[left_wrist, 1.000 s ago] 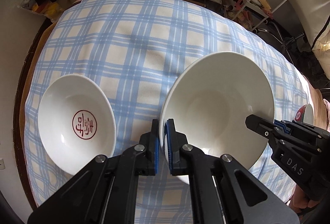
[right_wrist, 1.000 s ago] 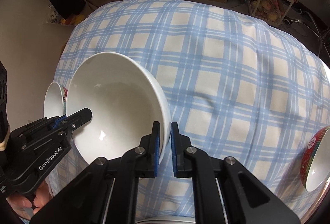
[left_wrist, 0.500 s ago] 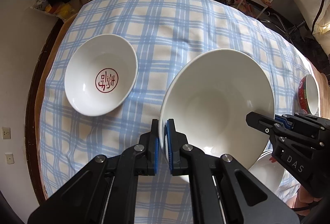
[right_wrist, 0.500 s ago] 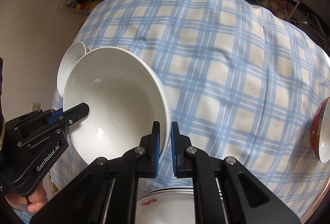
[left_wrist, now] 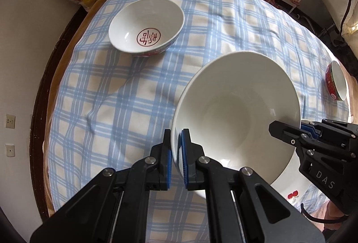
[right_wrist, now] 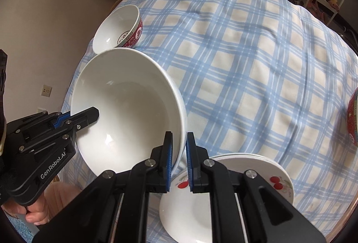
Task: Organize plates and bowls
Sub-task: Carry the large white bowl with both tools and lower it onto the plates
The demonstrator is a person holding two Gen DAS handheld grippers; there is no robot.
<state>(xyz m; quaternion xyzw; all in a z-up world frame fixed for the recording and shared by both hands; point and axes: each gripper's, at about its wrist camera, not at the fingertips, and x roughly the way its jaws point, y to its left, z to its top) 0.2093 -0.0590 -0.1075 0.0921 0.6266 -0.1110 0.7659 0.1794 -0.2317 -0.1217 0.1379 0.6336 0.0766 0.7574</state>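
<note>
At the far left of the tabletop [left_wrist: 56, 77], whose dark wooden rim curves round, a glossy round bowl [left_wrist: 146, 27] sits on the soft blue-and-cream checked cloth [left_wrist: 223, 26]; its inside is white with a red circular seal at the bottom, and its outer wall, seen from the right wrist view, is red and patterned. The cloth lies in gentle wrinkles.

Nearer and towards the middle, the large plain white bowl [left_wrist: 237, 113] is held clear above the cloth, tilted, smooth and deep with a wide flaring rim and small highlights on its glaze. The left tongs [left_wrist: 176, 149], matte black with ridged blue pads, are clamped on its left rim, one pad inside and one outside. The right tongs [right_wrist: 177, 153], of the same make, grip the opposite rim in the same way.

Just below and right of the large bowl, at the near edge, a stack of shallow white plates [right_wrist: 250, 167] printed with red cherries rests on the cloth. At the far right edge stands a small bowl [left_wrist: 336, 80], red and patterned outside, white inside.
</note>
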